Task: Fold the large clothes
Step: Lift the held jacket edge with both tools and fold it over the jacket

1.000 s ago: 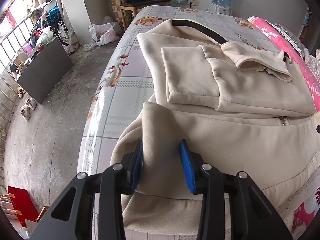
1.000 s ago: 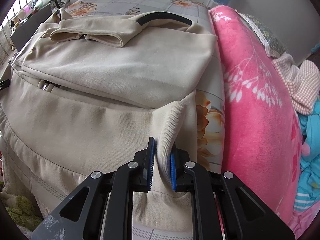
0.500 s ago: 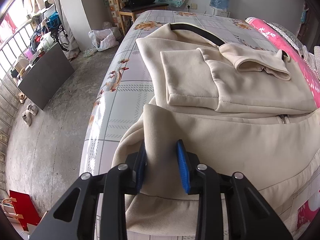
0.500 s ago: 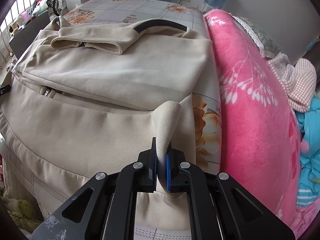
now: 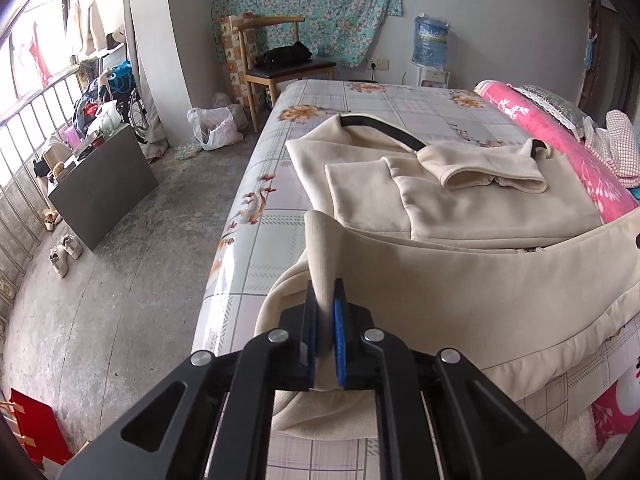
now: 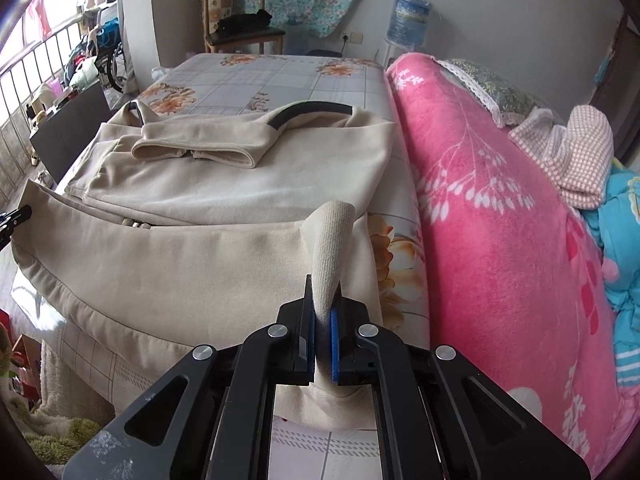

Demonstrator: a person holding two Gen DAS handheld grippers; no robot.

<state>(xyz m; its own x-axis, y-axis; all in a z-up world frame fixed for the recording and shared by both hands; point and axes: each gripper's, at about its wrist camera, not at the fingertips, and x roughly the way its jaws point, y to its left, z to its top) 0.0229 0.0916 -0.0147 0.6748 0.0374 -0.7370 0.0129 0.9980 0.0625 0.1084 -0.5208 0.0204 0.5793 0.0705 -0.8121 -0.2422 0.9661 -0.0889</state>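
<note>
Cream fleece, your large zip-up sweatshirt (image 5: 460, 280) lies across the floral checked bedsheet (image 5: 276, 216) with sleeves folded in, beside the pink flowered blanket (image 6: 500, 240), while your left gripper (image 5: 326, 320) and right gripper (image 6: 323, 316) each pinch its ribbed hem.

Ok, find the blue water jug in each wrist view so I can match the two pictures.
Left wrist: the water jug stands upper right of centre, against the far wall, beyond the bed.
Right wrist: the water jug is near the top, right of centre, above the pink blanket.
Shared landmark: the wooden chair, left of the jug.
</note>
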